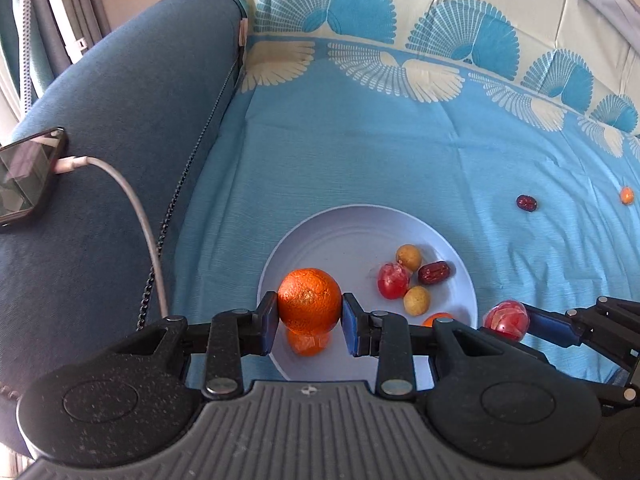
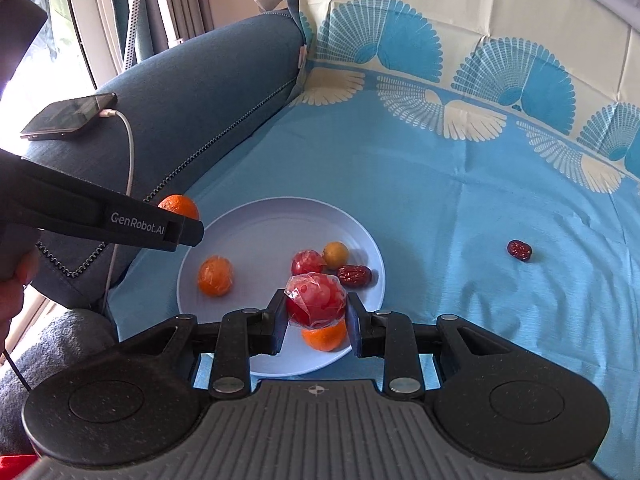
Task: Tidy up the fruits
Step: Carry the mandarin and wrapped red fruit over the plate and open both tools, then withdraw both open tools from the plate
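Orange first: on the left we've got the orange pinched between the left gripper's pads, hanging right over the plate, so it just goes straight down. Over on the right, the right gripper is clamped on a plastic-wrapped red fruit, also above the plate's near rim, same deal.

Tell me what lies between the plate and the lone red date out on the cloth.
Nothing: in the right wrist view only bare blue tablecloth lies between the plate rim and the red date.
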Demonstrator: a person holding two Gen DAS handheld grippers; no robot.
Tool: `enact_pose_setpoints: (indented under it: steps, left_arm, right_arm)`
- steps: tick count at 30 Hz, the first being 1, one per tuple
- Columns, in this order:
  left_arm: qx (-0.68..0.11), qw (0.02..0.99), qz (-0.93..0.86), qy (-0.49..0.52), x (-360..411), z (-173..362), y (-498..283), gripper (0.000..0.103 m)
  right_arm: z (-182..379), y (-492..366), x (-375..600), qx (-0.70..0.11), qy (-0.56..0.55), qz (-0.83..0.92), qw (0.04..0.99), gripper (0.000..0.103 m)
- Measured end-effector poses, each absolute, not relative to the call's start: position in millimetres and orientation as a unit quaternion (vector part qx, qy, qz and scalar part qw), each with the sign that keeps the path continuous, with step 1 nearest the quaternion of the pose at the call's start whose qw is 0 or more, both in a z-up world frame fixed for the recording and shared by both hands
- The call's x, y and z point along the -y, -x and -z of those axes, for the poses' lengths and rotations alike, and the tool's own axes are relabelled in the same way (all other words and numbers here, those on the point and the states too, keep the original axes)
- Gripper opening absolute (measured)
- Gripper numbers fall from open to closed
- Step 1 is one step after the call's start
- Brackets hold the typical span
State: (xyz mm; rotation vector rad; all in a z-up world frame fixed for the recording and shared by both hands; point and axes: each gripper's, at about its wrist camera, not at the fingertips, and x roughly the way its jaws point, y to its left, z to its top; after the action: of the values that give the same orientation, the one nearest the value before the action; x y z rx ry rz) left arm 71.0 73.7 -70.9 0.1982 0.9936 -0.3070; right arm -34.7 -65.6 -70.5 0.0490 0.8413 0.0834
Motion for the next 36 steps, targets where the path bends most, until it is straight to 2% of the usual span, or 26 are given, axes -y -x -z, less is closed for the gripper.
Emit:
enact_pose_setpoints:
  steps: [11, 13, 14, 15, 16, 18, 21, 31, 36]
  left_arm:
    - [-0.481, 0.857, 0.144, -0.117, -60.8, 106.2, -97.4, 0.037]
    - [-0.466, 0.865, 0.14, -0.125, -59.7, 105.4, -96.5, 0.054]
    - [-0.455, 0.87, 0.136, -0.13, -59.5, 103.3, -94.7, 0.084]
    - [-0.438, 0.879, 0.129, -0.135, -59.0, 99.2, -91.2, 0.103]
    - [-0.421, 0.888, 0.126, -0.137, -59.6, 94.7, -86.9, 0.103]
    - [-0.409, 0.889, 0.139, -0.154, -57.8, 85.9, -78.5, 0.103]
    - [-0.413, 0.884, 0.139, -0.169, -60.7, 76.0, -62.0, 0.103]
    - [-0.49, 0.856, 0.126, -0.102, -94.7, 44.6, 6.1, 0.103]
    - [-0.486, 0.86, 0.119, -0.102, -97.9, 26.6, 41.2, 0.103]
  right_arm:
    - [103.6, -0.5, 62.5, -0.425, -0.013, -0.056, 0.903, 0.032]
    - [106.2, -5.9, 62.7, -0.427, -0.014, -0.06, 0.902, 0.033]
    - [106.8, -8.4, 63.2, -0.427, -0.015, -0.061, 0.902, 0.035]
    - [106.6, -10.2, 63.9, -0.429, -0.016, -0.058, 0.901, 0.048]
    - [105.0, -11.0, 65.2, -0.429, -0.018, -0.052, 0.901, 0.065]
    - [99.5, -8.0, 67.6, -0.427, -0.02, -0.044, 0.903, 0.077]
    - [89.3, 6.6, 71.1, -0.431, -0.018, -0.04, 0.901, 0.088]
    - [50.5, 93.2, 70.1, -0.448, -0.053, -0.026, 0.892, 0.097]
    - [27.1, 130.9, 63.6, -0.413, -0.036, -0.015, 0.91, 0.099]
